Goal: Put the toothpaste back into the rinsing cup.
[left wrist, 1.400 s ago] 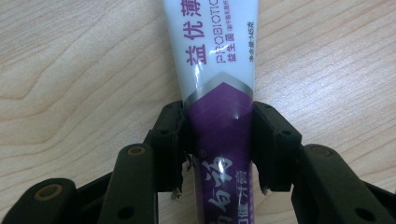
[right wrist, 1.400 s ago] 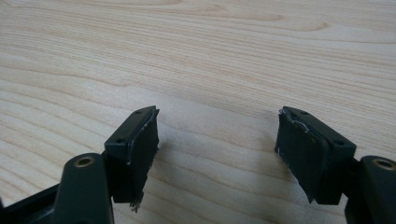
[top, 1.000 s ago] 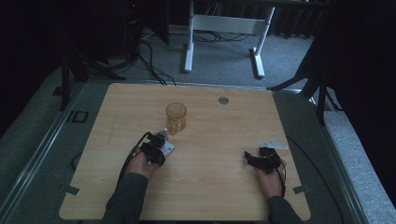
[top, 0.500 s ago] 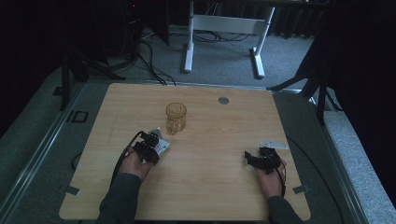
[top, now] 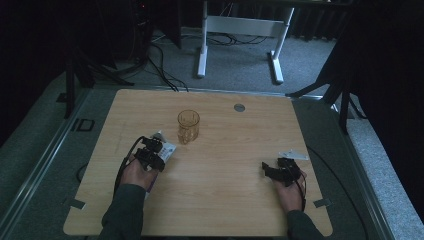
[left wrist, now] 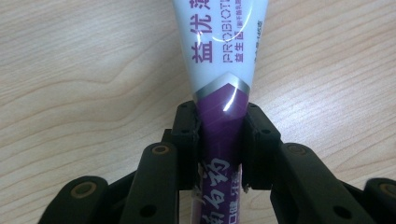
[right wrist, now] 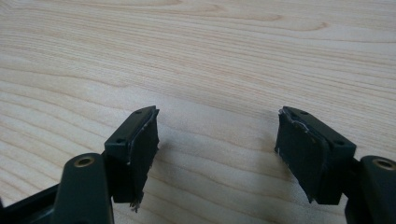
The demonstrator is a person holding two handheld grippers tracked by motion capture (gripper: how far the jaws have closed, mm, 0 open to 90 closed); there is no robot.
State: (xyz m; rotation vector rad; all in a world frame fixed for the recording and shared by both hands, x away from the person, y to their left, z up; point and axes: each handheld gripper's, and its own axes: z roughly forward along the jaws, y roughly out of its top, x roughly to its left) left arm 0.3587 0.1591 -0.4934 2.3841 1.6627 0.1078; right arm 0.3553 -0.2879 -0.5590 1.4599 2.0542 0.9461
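Observation:
A white and purple toothpaste tube [left wrist: 219,56] lies on the wooden table [top: 220,200], and my left gripper [left wrist: 219,140] is shut on its purple end. In the high view the left gripper [top: 152,154] sits at the table's left, with the toothpaste tube [top: 166,148] pointing toward an upright amber glass cup [top: 188,126] just beyond it. My right gripper [top: 272,170] rests low at the right of the table. In its own view the right gripper [right wrist: 217,140] is open, with bare wood between its pads.
A small round grey grommet [top: 239,107] is set into the table near its far edge. A white desk frame [top: 240,25] and cables stand on the floor beyond the table. Dark stands flank both sides.
My left gripper has drawn back toward the near left, away from the cup, with the tube in it. The right gripper has stayed in place.

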